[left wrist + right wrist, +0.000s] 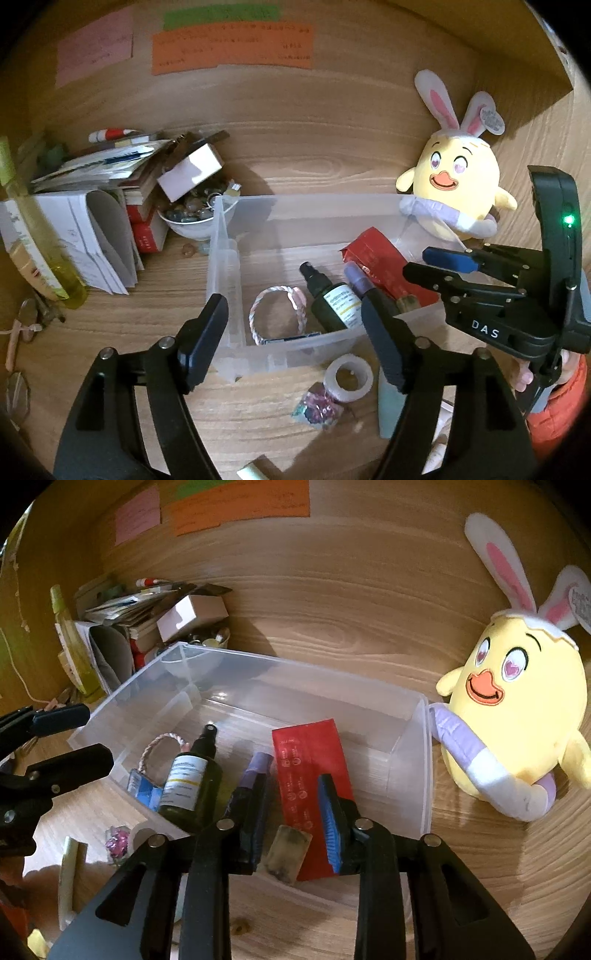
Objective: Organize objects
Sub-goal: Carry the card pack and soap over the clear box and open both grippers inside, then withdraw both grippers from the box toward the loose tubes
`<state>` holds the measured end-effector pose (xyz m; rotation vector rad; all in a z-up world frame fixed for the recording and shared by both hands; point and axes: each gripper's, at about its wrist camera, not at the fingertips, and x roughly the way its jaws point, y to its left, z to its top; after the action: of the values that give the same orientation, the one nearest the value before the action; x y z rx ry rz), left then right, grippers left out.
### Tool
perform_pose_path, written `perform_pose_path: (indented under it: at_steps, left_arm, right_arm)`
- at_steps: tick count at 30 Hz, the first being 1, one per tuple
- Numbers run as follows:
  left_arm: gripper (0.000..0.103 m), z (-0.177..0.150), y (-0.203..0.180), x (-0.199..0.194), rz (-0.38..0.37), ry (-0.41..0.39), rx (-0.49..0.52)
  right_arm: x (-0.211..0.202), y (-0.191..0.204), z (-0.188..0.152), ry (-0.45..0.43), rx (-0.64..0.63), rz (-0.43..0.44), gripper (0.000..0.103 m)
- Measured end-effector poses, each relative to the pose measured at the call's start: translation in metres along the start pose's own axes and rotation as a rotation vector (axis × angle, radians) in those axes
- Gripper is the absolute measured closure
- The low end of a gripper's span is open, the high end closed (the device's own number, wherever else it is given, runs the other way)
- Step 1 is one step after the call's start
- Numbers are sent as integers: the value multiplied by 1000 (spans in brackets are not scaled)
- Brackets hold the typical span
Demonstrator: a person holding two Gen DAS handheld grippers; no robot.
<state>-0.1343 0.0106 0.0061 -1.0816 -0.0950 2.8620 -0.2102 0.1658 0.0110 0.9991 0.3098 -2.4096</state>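
1. The clear plastic bin (421,760) sits on the wooden counter (295,162), its open top facing up and its right wall touching the yellow plush chick (524,709).
2. Inside the bin lie a red box (314,771), a dark spray bottle (192,779), a purple tube (255,771), a rope ring (277,314) and a small amber block (288,853). The far half of the bin floor is bare.
3. The left tongs (295,332) stand wide apart over the bin's near-left corner, with nothing between them.
4. The right tongs (291,812) stand slightly apart over the bin's near wall; the amber block lies below the gap and the blue pads (330,830) do not press on it.
5. In front of the bin, a tape roll (349,376) and a pink packet (317,406) rest on the counter.
6. To the left, stacked papers (92,236), a white bowl of trinkets (192,218) and a yellow bottle (48,251) crowd the corner.
7. Coloured notes (232,48) are stuck on the wooden back wall.
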Motion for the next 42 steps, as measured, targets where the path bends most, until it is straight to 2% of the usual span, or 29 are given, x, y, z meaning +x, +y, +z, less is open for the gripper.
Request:
perform_pose_path:
  at_steps: [3,8,10,15,25,32,37,42]
  left_arm:
    - [16,-2,1,-9,9,-13,-9]
    - [12,-5,0,-24,30,-25,-1]
    - [9,-7,0,-31,35,-34,-3]
    - [7,-14,0,-40,50,-35,-2]
    - [7,-38,4,-49,61,11,-14]
    - [7,-60,9,-52,94,47,-4]
    - [7,-79,20,-49,115,109,-29]
    - [7,-96,25,-43,98,168,-80]
  right_arm:
    - [-9,1,1,-23,-2,8,58]
    - [-27,5,4,-70,-9,3,46]
    - [-35,6,4,-88,-11,2,38]
    - [-53,11,2,-128,-32,-21,28]
    - [-76,16,-14,-157,-43,-9,26]
    - [-78,17,-31,-130,-29,-1,26]
    - [-76,19,-47,-103,-36,-16,26]
    - [-73,16,-57,-80,-20,-8,26]
